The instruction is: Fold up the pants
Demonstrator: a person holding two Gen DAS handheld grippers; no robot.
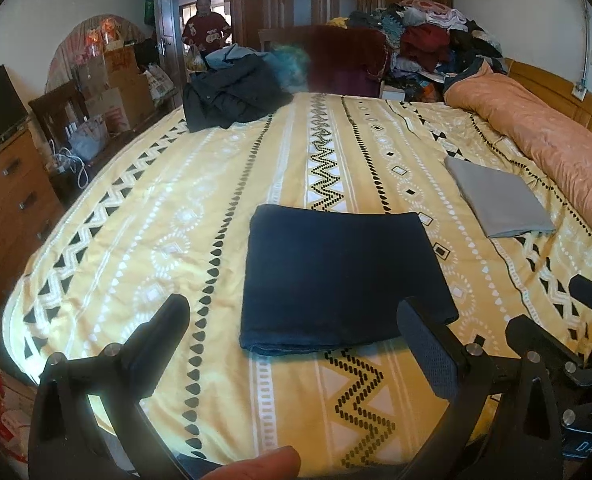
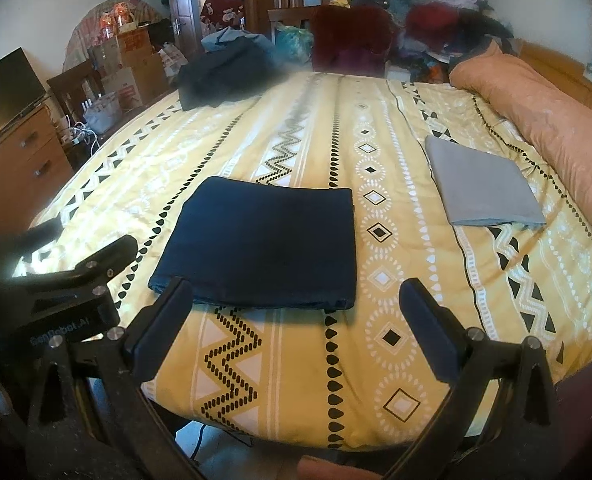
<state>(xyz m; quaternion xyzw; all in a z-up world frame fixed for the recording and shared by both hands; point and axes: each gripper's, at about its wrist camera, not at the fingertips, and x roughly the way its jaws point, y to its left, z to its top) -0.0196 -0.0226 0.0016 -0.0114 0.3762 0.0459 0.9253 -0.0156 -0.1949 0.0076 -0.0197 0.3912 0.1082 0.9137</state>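
Both pairs of jaws are spread wide and nothing is held between them. The left gripper point(image 1: 292, 344) and the right gripper point(image 2: 296, 316) are both kept low over the near edge of the bed point(image 1: 144, 216), side by side, pointing toward its far edge.

The dark blue pants point(image 1: 336, 280) are seen already folded into a flat, roughly square packet, laid on the yellow patterned cover near the near edge, about midway along it. From the left gripper the packet lies straight ahead and slightly to the right, its near right corner hidden behind the right finger. From the right gripper the same pants point(image 2: 264, 240) lie ahead and to the left, their near left corner just behind the left finger. The packet is therefore judged to sit between the two grippers, about equally near to each, with no clear long axis left.

A folded grey cloth point(image 2: 480, 184) is laid well apart, toward the right edge, beside a rolled orange quilt point(image 2: 556, 136).
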